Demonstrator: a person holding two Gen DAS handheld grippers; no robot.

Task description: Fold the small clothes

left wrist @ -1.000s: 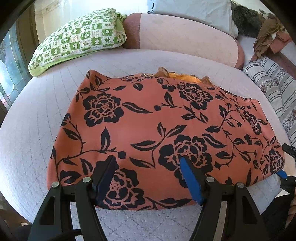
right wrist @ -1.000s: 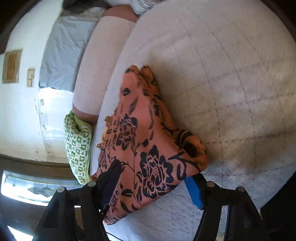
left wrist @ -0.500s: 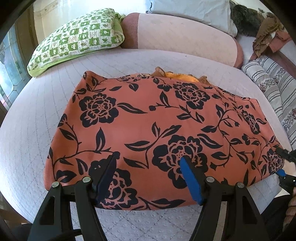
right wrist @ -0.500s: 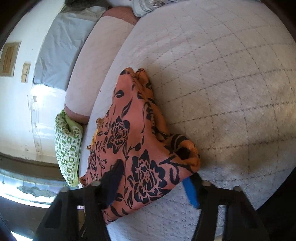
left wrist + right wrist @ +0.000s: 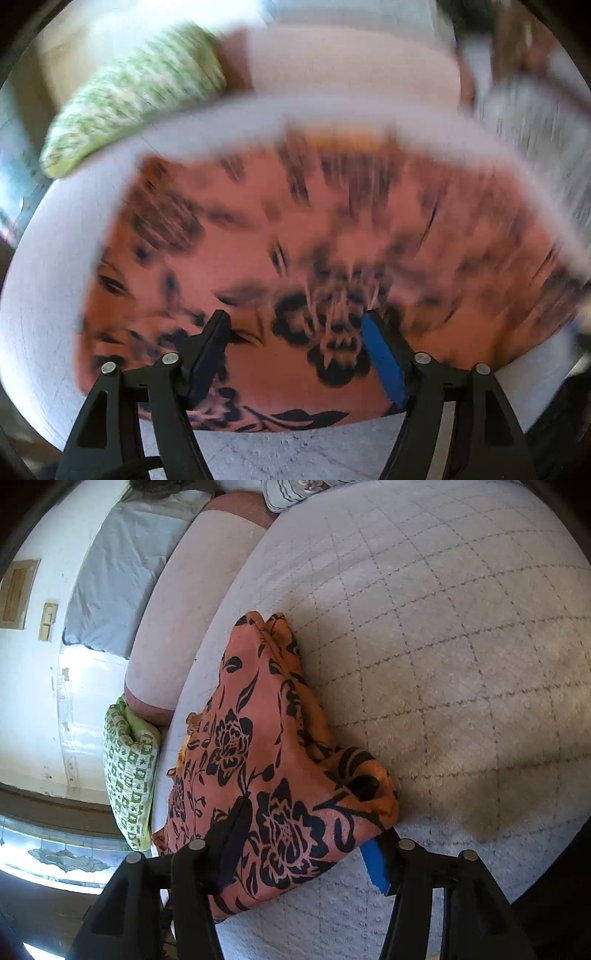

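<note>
One orange floral garment [image 5: 258, 760], one green checked pillow [image 5: 129, 775], perhaps two bolsters [image 5: 184, 602], two grippers [image 5: 295, 328].

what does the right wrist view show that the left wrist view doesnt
Only the right wrist view shows the wall with its small frames, the grey-blue bedding and the garment's bunched corner by the right tongs. Only the left wrist view, blurred, shows the garment's broad top face, a striped cloth and the left tongs, spread above the fabric. Both show the orange floral garment, green checked pillow, pink bolster and quilted cover.
</note>
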